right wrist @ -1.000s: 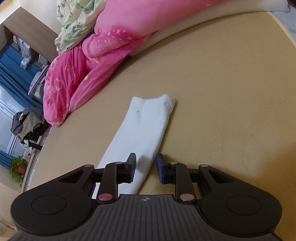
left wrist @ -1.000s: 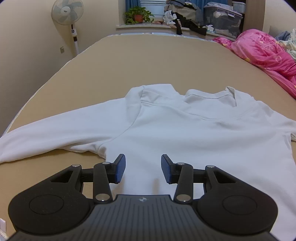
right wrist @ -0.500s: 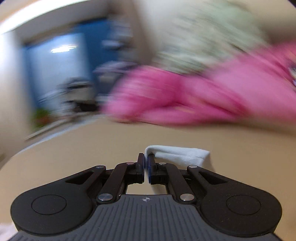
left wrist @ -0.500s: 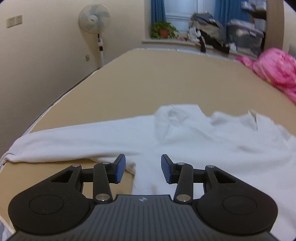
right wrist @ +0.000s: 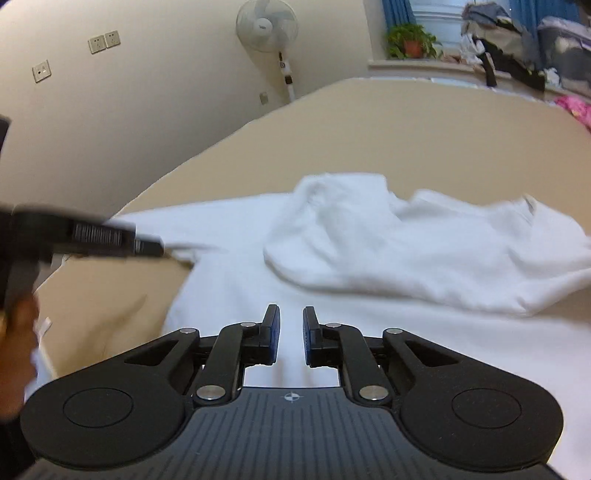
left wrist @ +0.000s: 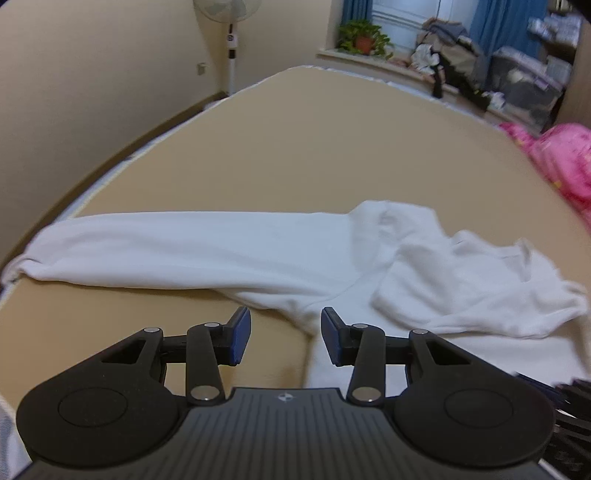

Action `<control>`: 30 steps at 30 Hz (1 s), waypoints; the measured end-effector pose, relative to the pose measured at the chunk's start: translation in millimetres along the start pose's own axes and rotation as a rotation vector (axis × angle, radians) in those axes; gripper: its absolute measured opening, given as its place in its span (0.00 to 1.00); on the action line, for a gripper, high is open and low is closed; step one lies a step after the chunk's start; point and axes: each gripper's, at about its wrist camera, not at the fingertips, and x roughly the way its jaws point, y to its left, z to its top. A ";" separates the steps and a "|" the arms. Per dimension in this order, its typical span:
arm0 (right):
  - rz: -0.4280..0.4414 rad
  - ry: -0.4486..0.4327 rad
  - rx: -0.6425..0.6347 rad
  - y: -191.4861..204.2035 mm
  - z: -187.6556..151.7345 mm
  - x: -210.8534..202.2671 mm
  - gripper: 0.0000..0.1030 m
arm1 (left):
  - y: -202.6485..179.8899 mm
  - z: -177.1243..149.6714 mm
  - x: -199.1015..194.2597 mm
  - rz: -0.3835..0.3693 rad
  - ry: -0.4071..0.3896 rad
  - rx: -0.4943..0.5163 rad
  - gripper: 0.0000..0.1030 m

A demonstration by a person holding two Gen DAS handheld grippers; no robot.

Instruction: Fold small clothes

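Note:
A white long-sleeved sweatshirt point(left wrist: 332, 258) lies on the tan bed point(left wrist: 314, 147). Its left sleeve point(left wrist: 166, 243) stretches out flat toward the left bed edge. The right sleeve point(right wrist: 424, 254) lies folded across the chest. My left gripper point(left wrist: 285, 334) is open and empty, just above the left armpit of the shirt. My right gripper point(right wrist: 290, 334) is slightly open and empty, low over the shirt's body point(right wrist: 332, 314). The left gripper shows blurred at the left of the right wrist view point(right wrist: 110, 240).
A pink quilt point(left wrist: 561, 162) lies at the bed's right side. A standing fan point(right wrist: 267, 33) is by the wall at left. A windowsill with a potted plant point(left wrist: 364, 37), clothes and storage boxes runs behind the bed.
My right gripper carried the right sleeve across onto the chest and let go of it; its jaws opened a little. My left gripper moved left toward the armpit, still open.

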 end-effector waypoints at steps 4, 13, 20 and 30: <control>-0.086 -0.041 -0.006 -50.5 2.1 -66.6 0.25 | -2.2 10.9 5.3 -0.132 0.020 -0.019 0.31; -0.274 -0.093 0.121 -156.6 -42.5 -119.7 0.34 | -17.7 25.2 86.8 -0.383 0.219 -0.124 0.32; -0.393 -0.113 0.137 -182.1 -28.9 -90.9 0.35 | -37.9 23.3 135.8 -0.358 0.284 -0.157 0.35; -0.470 -0.068 -0.067 -192.9 -13.9 -31.1 0.46 | -34.5 54.4 74.6 -0.321 -0.013 -0.123 0.07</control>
